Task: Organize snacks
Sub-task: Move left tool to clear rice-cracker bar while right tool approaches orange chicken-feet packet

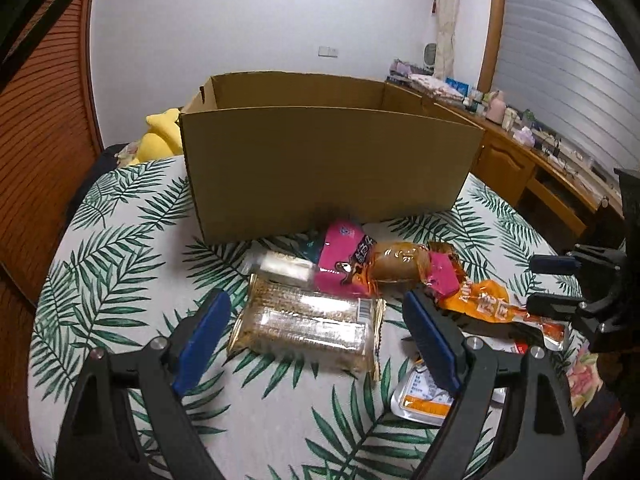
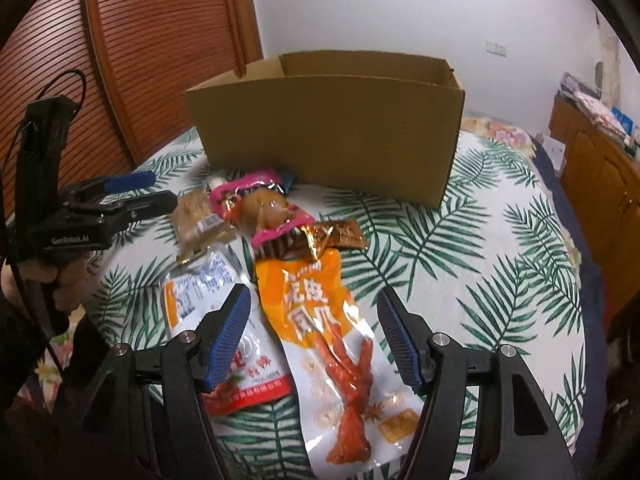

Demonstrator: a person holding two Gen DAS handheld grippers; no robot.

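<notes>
Our left gripper point(image 1: 316, 332) hangs with jaws spread wide and empty over a clear sesame-bar packet point(image 1: 308, 330), whose long axis runs crosswise between the pads, in front of the cardboard box point(image 1: 328, 168). Our right gripper point(image 2: 314, 340) is likewise agape, gripping nothing, above the orange-and-white chicken-foot pouch point(image 2: 332, 344), which points lengthwise toward the box. Pink wrappers point(image 2: 244, 192) lie just before the box's near wall.

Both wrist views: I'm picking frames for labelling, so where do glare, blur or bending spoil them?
Left wrist view: glare whitens the clear cracker pack, the cardboard box edges bow. Right wrist view: shine on the orange chicken-foot packet, slight softness, dark corners.
</notes>
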